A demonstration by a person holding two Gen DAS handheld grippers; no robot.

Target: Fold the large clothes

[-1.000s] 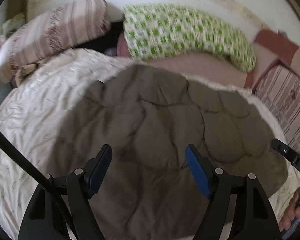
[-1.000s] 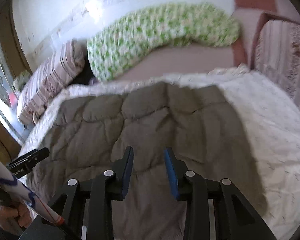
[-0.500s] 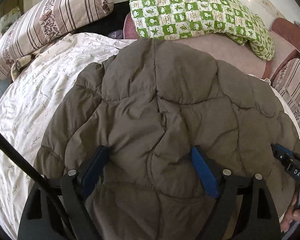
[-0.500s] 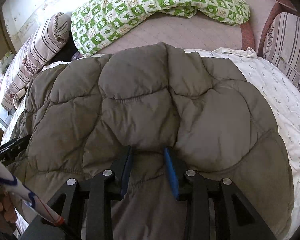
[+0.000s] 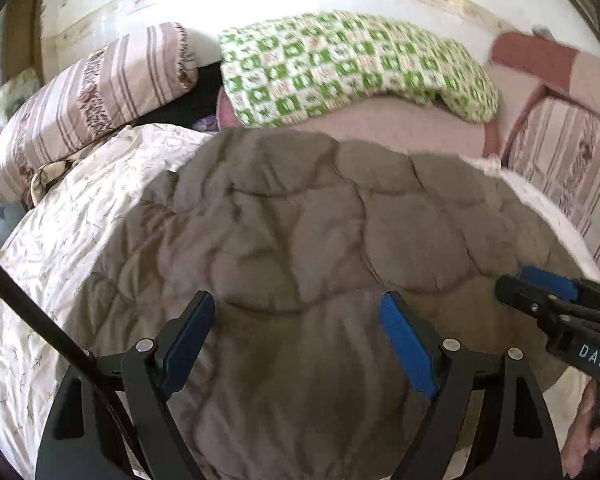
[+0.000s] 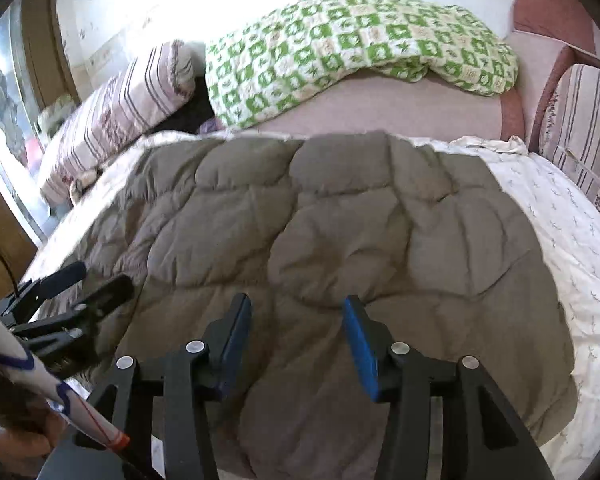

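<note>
Mid-fold: a quilted brown coat [image 5: 300,248] lies spread across the frame's centre on the bed [image 5: 60,240]. Left tongs [image 5: 300,344] and right tongs [image 6: 296,344] hover above it, gaping, empty; next, seizing an edge to fold.

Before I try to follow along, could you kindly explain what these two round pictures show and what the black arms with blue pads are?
There is no robot here. A person holds a two-finger tool in each hand, and a fisheye camera on each tool looks forward along its fingers, hence the round pictures. One view shows the left gripper, the other the right gripper; each tool also peeks into the other's view. Both have their jaws open and hold nothing. Under them lies a puffy grey-brown quilted garment, spread on a bed with a pale printed sheet. Behind are a green checked quilt and a striped pillow.
</note>
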